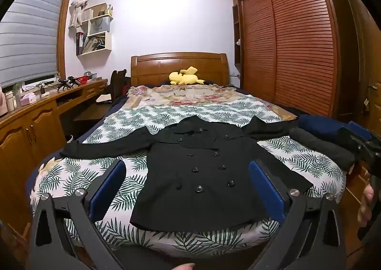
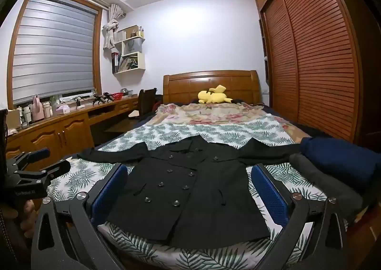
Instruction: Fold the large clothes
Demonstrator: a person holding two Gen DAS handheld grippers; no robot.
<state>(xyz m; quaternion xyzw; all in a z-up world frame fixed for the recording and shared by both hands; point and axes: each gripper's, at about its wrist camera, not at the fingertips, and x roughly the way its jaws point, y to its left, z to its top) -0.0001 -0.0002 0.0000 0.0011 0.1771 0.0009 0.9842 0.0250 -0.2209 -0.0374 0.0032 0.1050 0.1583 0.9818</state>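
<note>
Nearest, the left gripper (image 1: 187, 174) and the right gripper (image 2: 189, 179) hang with their blue-padded fingers spread wide, gripping nothing. Beyond them a black double-breasted coat (image 1: 202, 174) lies flat, buttoned side up and sleeves outstretched, on the leaf-print sheet (image 1: 78, 174) at the bed's foot. A yellow plush toy (image 1: 185, 77) rests by the wooden headboard (image 1: 178, 65).

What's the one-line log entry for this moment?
stage: pre-fold | black coat: flat, sleeves spread | left gripper: open, empty | right gripper: open, empty
</note>
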